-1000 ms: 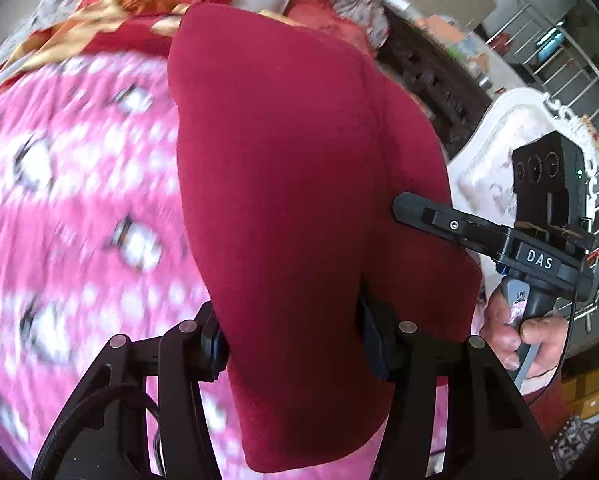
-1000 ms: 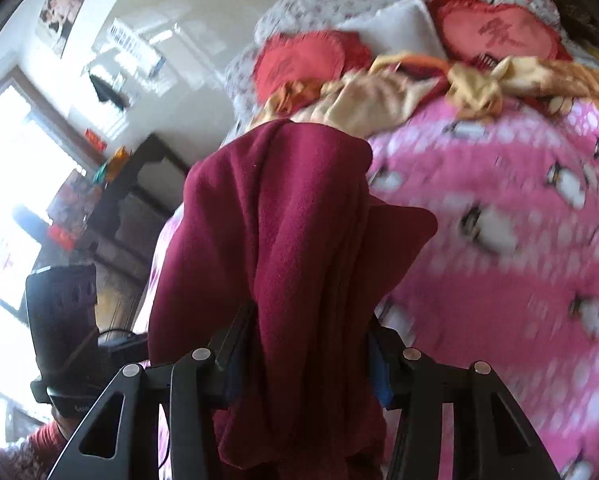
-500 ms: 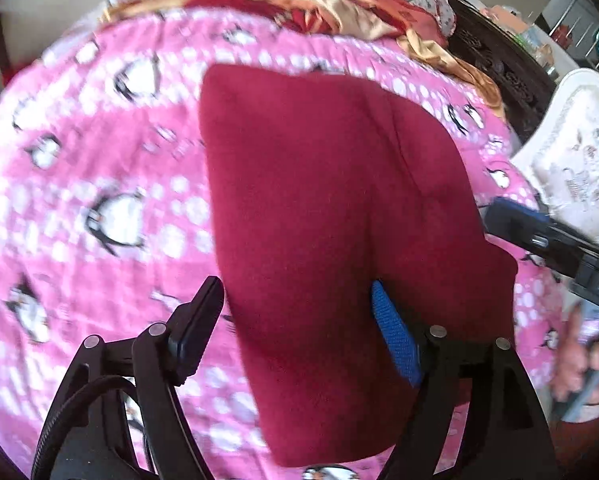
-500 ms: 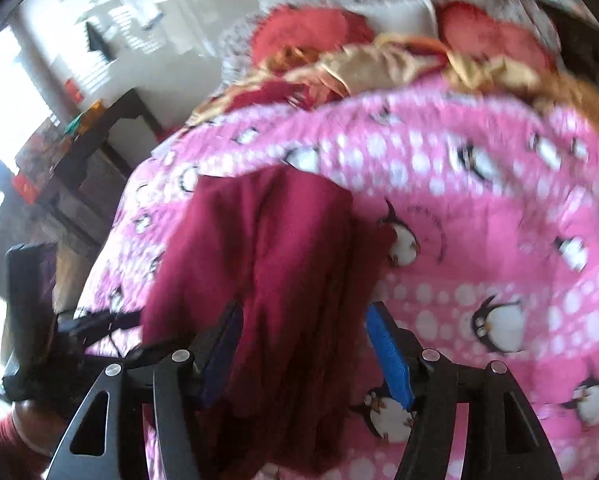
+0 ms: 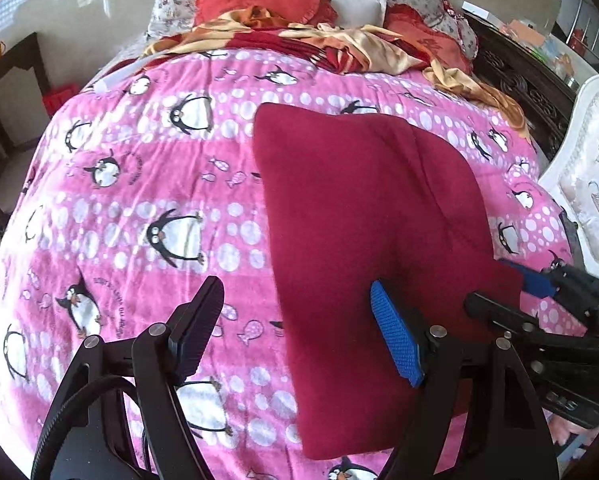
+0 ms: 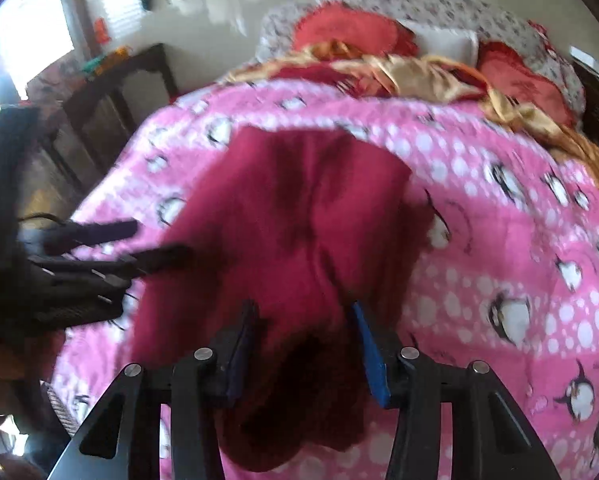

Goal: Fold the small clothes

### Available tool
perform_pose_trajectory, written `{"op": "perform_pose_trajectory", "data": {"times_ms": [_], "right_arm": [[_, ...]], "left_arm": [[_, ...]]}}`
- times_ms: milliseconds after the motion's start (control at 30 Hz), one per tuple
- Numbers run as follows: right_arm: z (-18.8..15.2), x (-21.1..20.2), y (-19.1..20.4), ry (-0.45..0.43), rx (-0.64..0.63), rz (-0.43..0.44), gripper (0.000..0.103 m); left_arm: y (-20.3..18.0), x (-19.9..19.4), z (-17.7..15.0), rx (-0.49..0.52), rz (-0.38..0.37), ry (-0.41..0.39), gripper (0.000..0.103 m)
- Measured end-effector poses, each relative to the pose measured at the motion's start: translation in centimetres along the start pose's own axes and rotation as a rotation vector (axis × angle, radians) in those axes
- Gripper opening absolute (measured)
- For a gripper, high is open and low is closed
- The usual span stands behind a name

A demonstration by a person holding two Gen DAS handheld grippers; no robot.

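Crimson fleece, thick and soft, made up the garment point(image 5: 363, 216), which was spread flat on the pink penguin blanket point(image 5: 139, 208) near the bed's front edge. The left gripper point(image 5: 299, 328) was seen spread wide, its blue pad over the cloth's near left part, nothing clamped. The right gripper point(image 6: 303, 344) was seen parted too, with a bunched near hem lying between its fingers, apparently loose, though the view was blurred. The fabric was judged light, limp and unlikely to slip, yet prone to sagging; corners or hem edges were judged the best holds.
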State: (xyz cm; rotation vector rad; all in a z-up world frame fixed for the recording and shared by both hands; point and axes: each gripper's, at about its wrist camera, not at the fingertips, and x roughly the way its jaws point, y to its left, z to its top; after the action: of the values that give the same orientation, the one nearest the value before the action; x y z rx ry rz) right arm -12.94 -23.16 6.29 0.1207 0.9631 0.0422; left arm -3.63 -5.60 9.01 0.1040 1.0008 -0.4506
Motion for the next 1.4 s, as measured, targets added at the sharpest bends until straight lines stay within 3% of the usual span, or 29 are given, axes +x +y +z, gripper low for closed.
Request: {"op": "perform_pose_trajectory", "data": {"times_ms": [200,433,500,633,767,1033,1167,1400], "right_arm": [[-1.6,1.3,-1.2,0.013,0.043,0.003,0.046],[-1.4,-0.1,-1.4,0.021,0.073,0.036,0.045],[-1.2,-1.0,-1.7,0.007,0.105,0.053,0.051],[-0.3,-2.9,-2.4,-0.052,0.158,0.067,0.052],[1.2,-3.7,-2.6,-0.106,0.166,0.038,0.058],[4.0,0.2,-2.6,-0.086,0.156,-0.046,0.058],[3.9,2.4,-3.2,-0.040,0.130,-0.144,0.050],[3.0,3.3,-5.0,-0.036,0.160,-0.136,0.050]], "left_arm": [[-0.3,-0.3,-0.3,0.008,0.010,-0.012,0.077],[-0.5,-1.0,-0.1,0.015,0.036,-0.036,0.076],[-0.4,-1.0,-0.1,0.012,0.037,-0.037,0.076],[-0.4,-0.9,-0.1,0.007,0.037,-0.033,0.076],[-0.5,-0.7,0.0,-0.004,0.026,-0.035,0.076],[-1.1,0.1,0.4,0.006,0.044,-0.029,0.076],[-1.1,0.6,0.6,0.004,0.044,-0.031,0.077],[-1.7,1.3,0.9,0.012,0.030,-0.032,0.077]]}}
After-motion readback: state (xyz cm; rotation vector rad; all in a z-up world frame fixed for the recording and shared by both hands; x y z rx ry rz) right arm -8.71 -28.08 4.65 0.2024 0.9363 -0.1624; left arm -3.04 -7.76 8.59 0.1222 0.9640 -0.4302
